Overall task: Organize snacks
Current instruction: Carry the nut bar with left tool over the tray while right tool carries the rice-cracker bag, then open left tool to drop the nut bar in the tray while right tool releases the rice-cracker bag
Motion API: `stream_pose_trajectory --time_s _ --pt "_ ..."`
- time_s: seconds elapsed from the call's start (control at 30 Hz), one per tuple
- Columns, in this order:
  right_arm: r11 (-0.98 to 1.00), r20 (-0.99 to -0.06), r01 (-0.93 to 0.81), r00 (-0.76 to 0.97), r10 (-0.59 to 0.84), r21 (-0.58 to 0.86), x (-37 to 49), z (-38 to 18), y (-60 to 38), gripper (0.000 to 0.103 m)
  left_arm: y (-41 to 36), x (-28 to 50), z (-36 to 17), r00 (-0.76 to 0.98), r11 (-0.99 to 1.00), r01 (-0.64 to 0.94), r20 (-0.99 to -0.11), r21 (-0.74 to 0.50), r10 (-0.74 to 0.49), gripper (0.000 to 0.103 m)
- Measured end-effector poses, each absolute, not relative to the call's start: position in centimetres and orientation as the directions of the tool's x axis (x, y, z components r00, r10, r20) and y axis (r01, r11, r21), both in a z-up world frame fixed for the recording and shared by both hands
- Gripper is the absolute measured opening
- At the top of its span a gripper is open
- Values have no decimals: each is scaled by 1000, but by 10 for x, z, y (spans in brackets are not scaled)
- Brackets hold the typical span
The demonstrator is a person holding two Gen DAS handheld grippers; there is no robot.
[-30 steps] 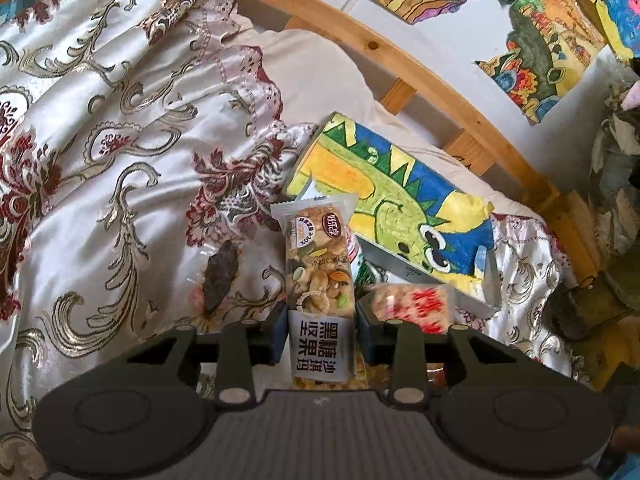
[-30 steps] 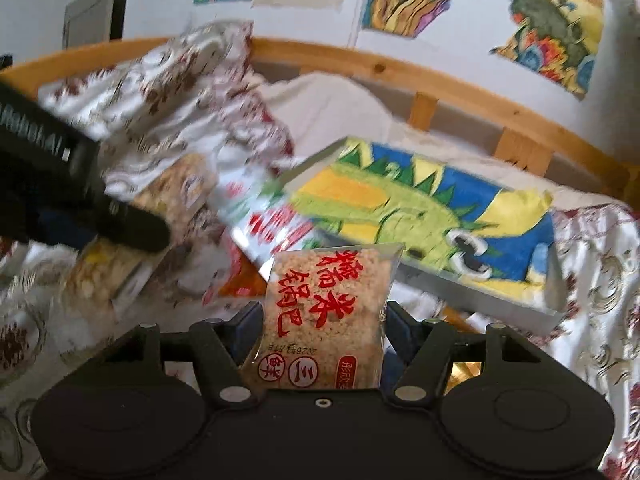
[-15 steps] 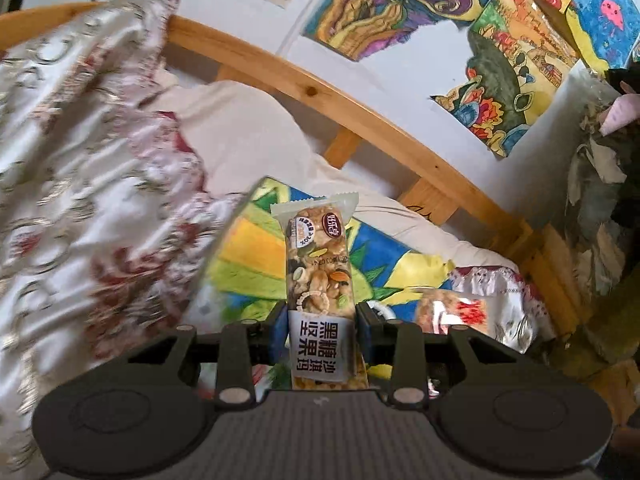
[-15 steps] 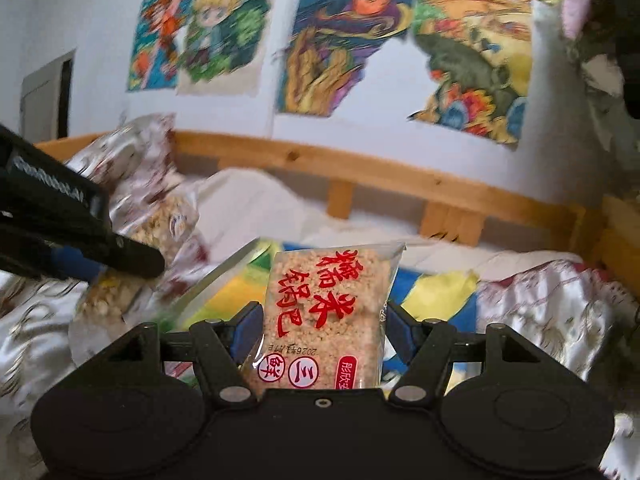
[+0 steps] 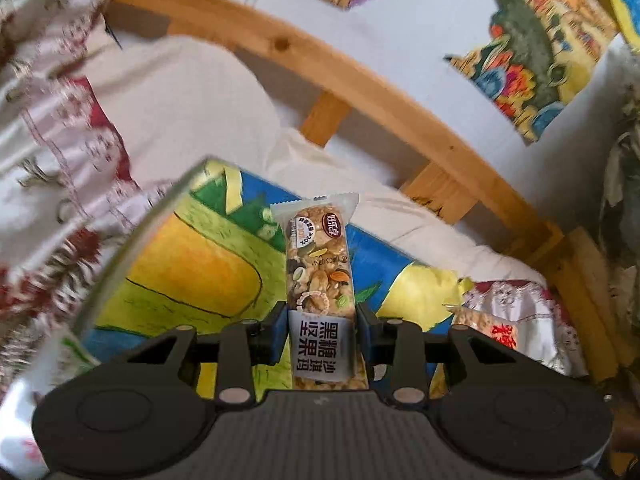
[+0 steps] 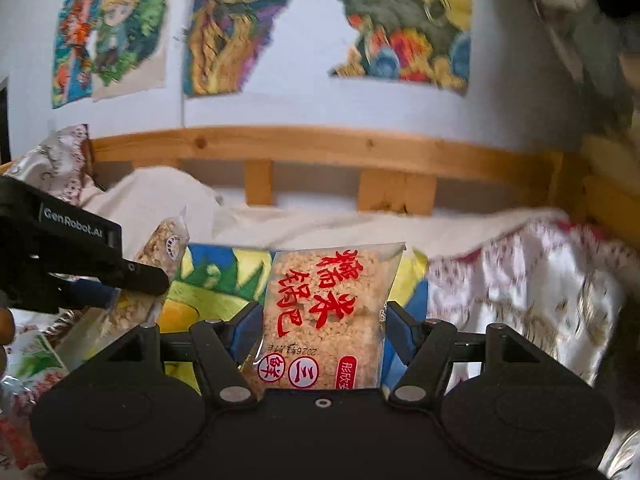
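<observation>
Nearest in the left wrist view, the left gripper is closed on a nut bar; the pads are pressed against the wrapper's lower sides, and the bar is held upright, its crimped top end pointing away. In the right wrist view, the right gripper is clamped on a rice cracker packet, a clear pouch with red characters, likewise held upright between the pads.

Just beyond and below both snacks, a painted box is seen, its top covered in green, yellow and blue. The nut bar is held above it, near the middle of the painted surface; the rice cracker packet is held above its right part. Contact with the box cannot be told for either. From the right wrist view the left gripper's body is seen at the left edge, with the nut bar projecting from it. A second packet with red print is noted at the box's right edge in the left view.

Around the box, a patterned bedspread is spread, with a white sheet behind. Farther off, a wooden bed rail is seen, then a pale wall with colourful pictures. Outer areas are blurred.
</observation>
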State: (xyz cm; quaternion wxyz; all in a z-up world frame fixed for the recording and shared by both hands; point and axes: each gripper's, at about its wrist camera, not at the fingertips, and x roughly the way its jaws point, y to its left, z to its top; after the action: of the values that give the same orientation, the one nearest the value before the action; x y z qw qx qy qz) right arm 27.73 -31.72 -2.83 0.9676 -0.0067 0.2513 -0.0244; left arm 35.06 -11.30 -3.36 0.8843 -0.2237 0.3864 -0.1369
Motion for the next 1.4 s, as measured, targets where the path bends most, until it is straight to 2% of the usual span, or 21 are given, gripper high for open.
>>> stream_pose_trajectory --time_s 0.43,0.77,0.87,1.0,1.1,1.3,1.4 --pt "999 -605 46 795 -46 -15 295 -79 -324 68 -144 366 -88 566 905 32 -738 -425 -367 39" --pt "1000 -635 25 772 -29 -15 298 -91 -321 69 -158 366 -85 560 928 66 -757 -366 -338 41" --pt "1000 -628 17 778 -14 -1 297 -92 -325 72 -159 369 -81 544 927 67 -765 -370 -345 51" --pt "1000 -606 19 796 -3 19 290 -89 -330 81 -157 364 -67 565 932 78 -754 -354 -334 67" --pt "1000 -571 14 821 2 23 281 -77 -330 87 -149 357 -54 586 931 79 -739 -356 -332 72" --pt "999 -483 29 875 -10 33 248 -40 -323 100 -123 325 -16 683 937 93 -663 -335 -305 88" --pt "999 -423 44 906 -32 19 227 -18 -315 102 -108 300 7 748 949 97 -607 -301 -269 97"
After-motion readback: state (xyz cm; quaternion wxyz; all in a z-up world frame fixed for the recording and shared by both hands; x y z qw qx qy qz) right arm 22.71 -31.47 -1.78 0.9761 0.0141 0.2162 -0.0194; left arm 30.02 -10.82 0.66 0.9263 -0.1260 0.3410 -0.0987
